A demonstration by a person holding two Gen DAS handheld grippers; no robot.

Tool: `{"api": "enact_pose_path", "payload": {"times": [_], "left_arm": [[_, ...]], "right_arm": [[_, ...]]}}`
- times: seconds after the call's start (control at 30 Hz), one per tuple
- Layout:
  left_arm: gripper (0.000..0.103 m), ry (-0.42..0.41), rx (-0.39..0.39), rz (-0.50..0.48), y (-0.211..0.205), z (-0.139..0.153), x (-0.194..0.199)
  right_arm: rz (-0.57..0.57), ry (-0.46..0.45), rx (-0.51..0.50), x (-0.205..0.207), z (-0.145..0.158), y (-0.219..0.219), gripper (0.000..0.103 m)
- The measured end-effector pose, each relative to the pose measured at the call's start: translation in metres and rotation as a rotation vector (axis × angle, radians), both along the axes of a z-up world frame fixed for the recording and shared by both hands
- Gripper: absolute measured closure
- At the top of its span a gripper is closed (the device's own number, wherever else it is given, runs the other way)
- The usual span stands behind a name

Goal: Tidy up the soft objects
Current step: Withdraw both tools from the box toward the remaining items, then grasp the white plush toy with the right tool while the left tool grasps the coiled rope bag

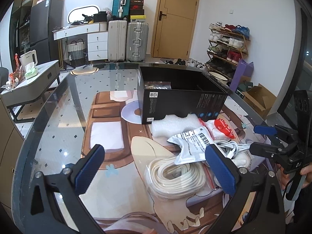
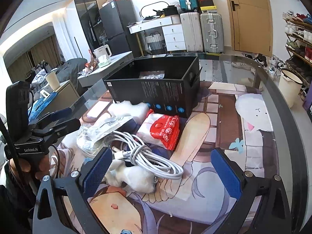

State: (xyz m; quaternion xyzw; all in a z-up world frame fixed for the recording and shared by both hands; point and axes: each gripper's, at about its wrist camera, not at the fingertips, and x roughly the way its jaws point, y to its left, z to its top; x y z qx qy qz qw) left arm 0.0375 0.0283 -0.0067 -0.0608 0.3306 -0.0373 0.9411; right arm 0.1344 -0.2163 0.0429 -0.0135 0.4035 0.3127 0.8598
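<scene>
An open black box (image 1: 181, 99) (image 2: 156, 91) stands on the glass table, with a clear plastic bag (image 1: 158, 85) inside. In front of it lie a white foam sheet (image 1: 175, 125), a red-and-white tissue pack (image 2: 161, 130), a silver printed pouch (image 1: 192, 146), a bundled white cable (image 2: 148, 156), a bagged coil of cream rope (image 1: 175, 177) and a white plush toy (image 2: 134, 177). My left gripper (image 1: 156, 172) is open above the rope coil. My right gripper (image 2: 161, 172) is open above the cable and plush toy. Each gripper shows in the other's view, the right (image 1: 273, 138) and the left (image 2: 58, 120).
A cartoon-printed mat (image 1: 109, 136) covers the table. Suitcases (image 1: 128, 41), a white desk, a wooden door and a shoe rack (image 1: 226, 44) stand behind. A grey side table (image 1: 31, 85) with a kettle is at left. A cream bucket (image 2: 290, 85) stands on the floor at right.
</scene>
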Motion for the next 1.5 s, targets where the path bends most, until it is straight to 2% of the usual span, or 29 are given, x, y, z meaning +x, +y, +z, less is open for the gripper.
{"api": "enact_pose_path", "payload": {"times": [0.57, 0.97, 1.5], "left_arm": [[0.000, 0.008, 0.008, -0.017, -0.001, -0.003, -0.009], [0.000, 0.007, 0.007, -0.014, 0.000, -0.002, -0.011], [0.000, 0.018, -0.002, -0.002, 0.007, -0.007, -0.009]], "right_arm": [[0.085, 0.081, -0.015, -0.033, -0.024, 0.012, 0.001], [0.128, 0.055, -0.062, -0.042, -0.025, 0.041, 0.001], [0.092, 0.026, -0.160, -0.039, -0.027, 0.068, 0.001]]}}
